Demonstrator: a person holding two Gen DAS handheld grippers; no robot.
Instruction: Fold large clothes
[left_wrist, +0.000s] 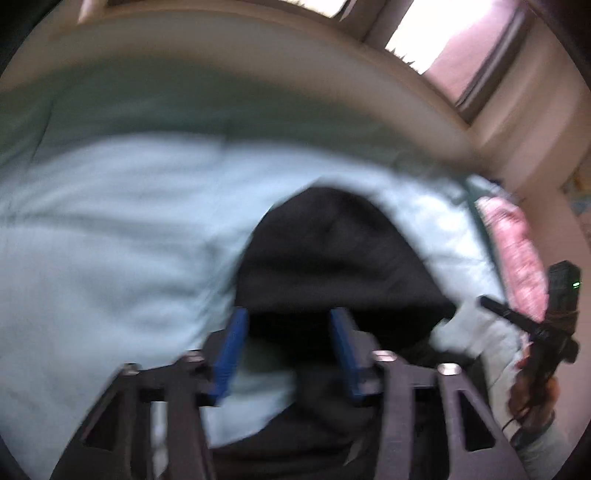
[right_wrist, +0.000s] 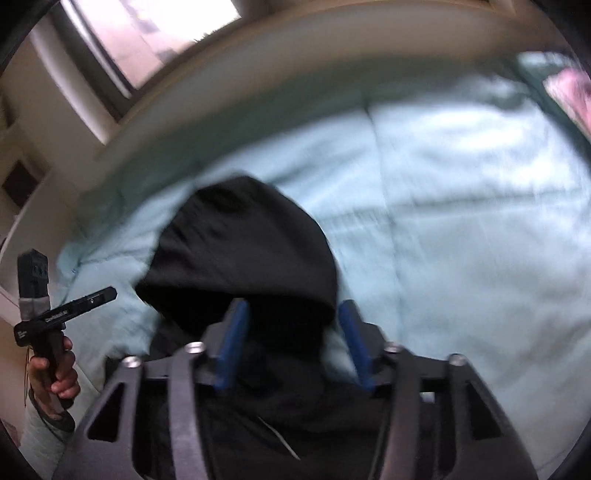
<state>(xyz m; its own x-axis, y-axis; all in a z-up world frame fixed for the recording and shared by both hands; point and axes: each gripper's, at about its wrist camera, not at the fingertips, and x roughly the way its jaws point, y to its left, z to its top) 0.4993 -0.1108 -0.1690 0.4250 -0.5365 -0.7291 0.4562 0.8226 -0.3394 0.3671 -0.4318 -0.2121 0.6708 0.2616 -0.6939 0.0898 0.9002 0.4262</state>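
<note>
A black hooded garment (left_wrist: 332, 251) lies on a pale blue bed sheet (left_wrist: 110, 221), hood end pointing away from me. My left gripper (left_wrist: 290, 321) is open, its blue fingers (left_wrist: 232, 347) spread over the garment's near part, holding nothing. In the right wrist view the same garment (right_wrist: 240, 236) lies ahead, and my right gripper (right_wrist: 295, 314) is open with its blue fingers (right_wrist: 351, 339) apart above the black cloth. Both views are motion-blurred. Each gripper shows at the edge of the other's view: the right one (left_wrist: 532, 325), the left one (right_wrist: 66, 310).
A pink patterned pillow (left_wrist: 517, 243) lies at the bed's right end, also in the right wrist view (right_wrist: 569, 92). A beige bed frame (left_wrist: 258, 40) curves behind the sheet, with windows (left_wrist: 461, 37) beyond it.
</note>
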